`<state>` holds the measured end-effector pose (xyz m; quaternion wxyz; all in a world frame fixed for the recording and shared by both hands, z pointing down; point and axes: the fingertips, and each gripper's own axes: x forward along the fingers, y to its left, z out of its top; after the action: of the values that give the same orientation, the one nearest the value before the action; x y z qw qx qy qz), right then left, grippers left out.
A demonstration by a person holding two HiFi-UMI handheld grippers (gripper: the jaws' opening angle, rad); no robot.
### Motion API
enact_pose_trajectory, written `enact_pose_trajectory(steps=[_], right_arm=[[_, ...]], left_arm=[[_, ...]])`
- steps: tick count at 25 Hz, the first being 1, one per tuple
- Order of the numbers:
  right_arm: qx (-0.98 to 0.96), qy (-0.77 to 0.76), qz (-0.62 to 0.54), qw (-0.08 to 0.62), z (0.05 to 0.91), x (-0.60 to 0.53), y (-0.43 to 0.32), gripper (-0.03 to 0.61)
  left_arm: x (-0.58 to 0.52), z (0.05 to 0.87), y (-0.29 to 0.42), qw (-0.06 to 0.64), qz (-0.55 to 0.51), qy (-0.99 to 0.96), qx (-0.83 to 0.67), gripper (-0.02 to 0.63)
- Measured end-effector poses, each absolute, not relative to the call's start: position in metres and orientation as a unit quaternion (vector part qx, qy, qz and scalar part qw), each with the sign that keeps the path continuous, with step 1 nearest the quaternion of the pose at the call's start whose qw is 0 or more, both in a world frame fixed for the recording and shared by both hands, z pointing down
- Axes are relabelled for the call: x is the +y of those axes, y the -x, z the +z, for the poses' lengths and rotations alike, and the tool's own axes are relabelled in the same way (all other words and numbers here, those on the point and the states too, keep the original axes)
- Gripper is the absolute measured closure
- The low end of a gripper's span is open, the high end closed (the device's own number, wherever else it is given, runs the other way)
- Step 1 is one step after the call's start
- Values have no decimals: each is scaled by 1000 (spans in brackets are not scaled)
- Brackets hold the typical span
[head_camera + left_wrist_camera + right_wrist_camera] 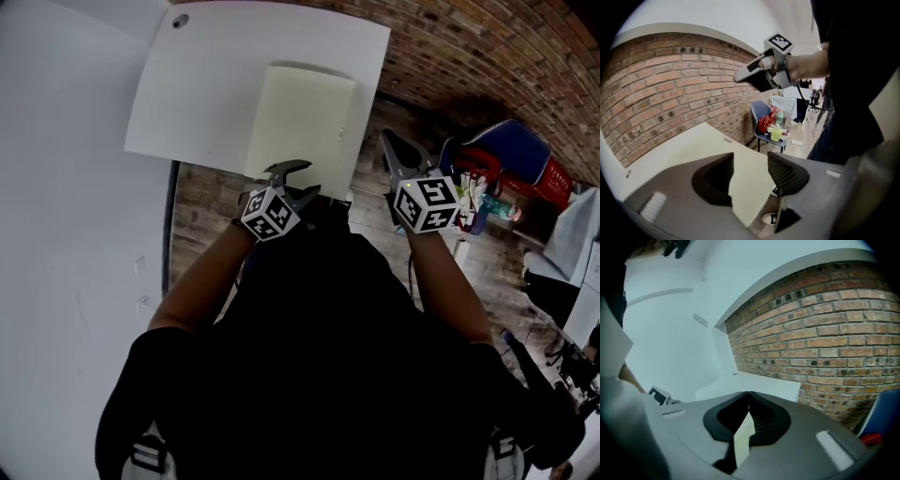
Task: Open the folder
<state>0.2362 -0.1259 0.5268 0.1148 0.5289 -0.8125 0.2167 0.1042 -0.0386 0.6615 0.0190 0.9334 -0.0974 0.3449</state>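
Closed folder (305,122) lies flat on the bench (197,94) at its near right corner, with the folder's near edge about level with the bench's near edge. Your left gripper (312,176) has its jaws apart with nothing in them, tips right at that near edge. In the left gripper view a pale corner (747,201) shows through the gap, and I can't tell whether it is folder or bench. The right gripper (387,141) hangs off the bench's right edge, just beside the folder, tips together. A pale sliver (742,439) sits in the hollow behind them in its own view. I can't say what it is, but the gripper looks to hold nothing. The step in hand reads as getting hold of the top cover (295,141) only. Come in low with the left, one jaw over the cover and one under it. Don't go under the whole folder or you lift the lot. The band (347,122) down the right side looks like the spine, though I'm not sure, so check which edge is free before you pinch. Clamp lightly, then swing the cover up and over about the spine. The folder sits close to the corner, so a shove could slide it off. It is likely worth resting the right tips on the back part to pin it. Go slow, since a thin cover may slip out.
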Motion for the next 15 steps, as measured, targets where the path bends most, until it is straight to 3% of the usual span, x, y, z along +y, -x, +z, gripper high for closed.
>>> enact_pose_trajectory(steps=[5,15], right_arm=[[-813,-524,223,119,531,-120,-232,578],[-814,-517,233,123,538,-120,-226,578]], left_arm=[[-16,691,-97,-44,398,-914,-60,382],[-17,728,-85,-95,450,-885,-78,383]])
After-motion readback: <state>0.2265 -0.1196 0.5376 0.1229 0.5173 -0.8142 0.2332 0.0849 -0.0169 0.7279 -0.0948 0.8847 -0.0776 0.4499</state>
